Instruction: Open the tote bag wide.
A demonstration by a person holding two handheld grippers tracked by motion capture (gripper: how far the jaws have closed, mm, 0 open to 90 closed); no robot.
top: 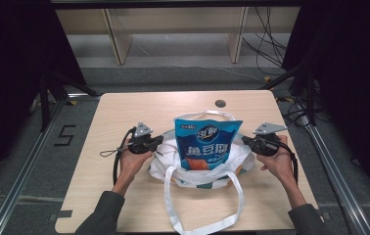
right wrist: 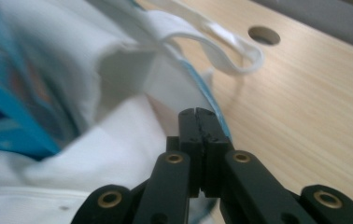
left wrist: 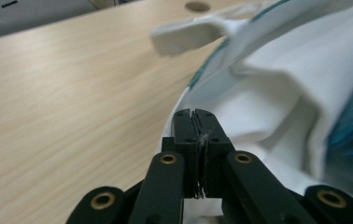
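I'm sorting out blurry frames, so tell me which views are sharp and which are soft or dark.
High view: table evenly lit, surroundings dark, snack pouch print readable. Left gripper view: left gripper sharp, tote bag and its handle smeared. Right gripper view: right gripper crisp, bag cloth and pouch blurred at left.

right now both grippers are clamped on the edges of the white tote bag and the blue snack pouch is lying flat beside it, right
Not quite: the blue snack pouch stands upright inside the white tote bag, as the high view shows. The left gripper and right gripper are indeed clamped on its edges.
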